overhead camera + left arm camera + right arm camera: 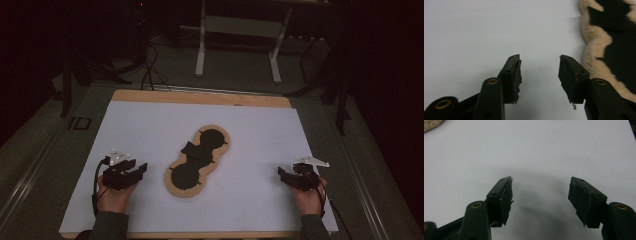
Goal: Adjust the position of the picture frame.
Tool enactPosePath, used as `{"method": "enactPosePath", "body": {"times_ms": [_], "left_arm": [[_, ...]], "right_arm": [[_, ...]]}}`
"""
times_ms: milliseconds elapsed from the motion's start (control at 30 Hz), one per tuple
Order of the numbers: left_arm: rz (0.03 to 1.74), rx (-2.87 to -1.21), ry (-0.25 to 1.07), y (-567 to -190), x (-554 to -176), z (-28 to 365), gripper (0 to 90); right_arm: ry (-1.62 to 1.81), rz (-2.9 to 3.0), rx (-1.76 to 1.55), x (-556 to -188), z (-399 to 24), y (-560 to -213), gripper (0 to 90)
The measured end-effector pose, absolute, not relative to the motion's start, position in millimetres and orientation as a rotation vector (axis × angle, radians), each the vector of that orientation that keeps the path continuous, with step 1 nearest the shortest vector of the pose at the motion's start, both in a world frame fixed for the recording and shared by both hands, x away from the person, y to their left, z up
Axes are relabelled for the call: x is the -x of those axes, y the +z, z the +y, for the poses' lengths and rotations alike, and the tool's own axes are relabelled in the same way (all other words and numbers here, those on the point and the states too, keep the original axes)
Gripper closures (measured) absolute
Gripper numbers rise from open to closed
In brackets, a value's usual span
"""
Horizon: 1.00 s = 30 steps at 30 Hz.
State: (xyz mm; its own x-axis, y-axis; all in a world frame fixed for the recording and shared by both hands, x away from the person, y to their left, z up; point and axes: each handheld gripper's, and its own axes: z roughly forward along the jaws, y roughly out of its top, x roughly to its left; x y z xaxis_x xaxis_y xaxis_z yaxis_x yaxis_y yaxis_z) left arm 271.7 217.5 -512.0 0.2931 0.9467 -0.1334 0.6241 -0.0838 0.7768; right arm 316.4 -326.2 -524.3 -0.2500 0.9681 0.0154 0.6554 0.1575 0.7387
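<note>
While both tools sit w/ jaws apart & empty, left tool (141, 169) rests near-left on the bench (250, 200), right tool (281, 172) near-right. Between them, mid-bench, lies the tan peanut-shaped board (176, 189) w/ black inserts; one black piece (190, 148) sits tilted at its waist. Judging by that, work's barely begun: nothing gripped, loose piece not yet seated.

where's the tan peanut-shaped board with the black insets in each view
High view: the board lies mid-table between the two grippers.
Left gripper view: its tan edge runs down the right side, beyond the right jaw.
Right gripper view: a tan corner sits at top left.
Shared landmark: the white table sheet.
</note>
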Motion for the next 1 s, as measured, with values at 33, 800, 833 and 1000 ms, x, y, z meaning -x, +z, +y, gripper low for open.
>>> {"method": "enactPosePath", "body": {"times_ms": [33,800,833,1000], "left_arm": [[1.413,-1.796,0.532,-511.4,-271.3,217.1,53.5],[1.319,-1.831,0.511,-493.4,-286.6,205.7,59.8],[1.316,-1.836,0.512,-493.7,-288.2,204.1,60.5],[1.302,-1.896,0.513,-500.8,-294.5,194.0,67.7]], "right_arm": [[0.888,1.971,-1.539,-316.2,-326.4,-524.0,35.8],[1.021,1.917,-1.561,-307.6,-329.7,-512.9,52.1],[1.019,1.915,-1.560,-307.4,-329.5,-512.7,52.1],[1.020,1.920,-1.554,-307.1,-329.3,-512.6,52.0]]}}
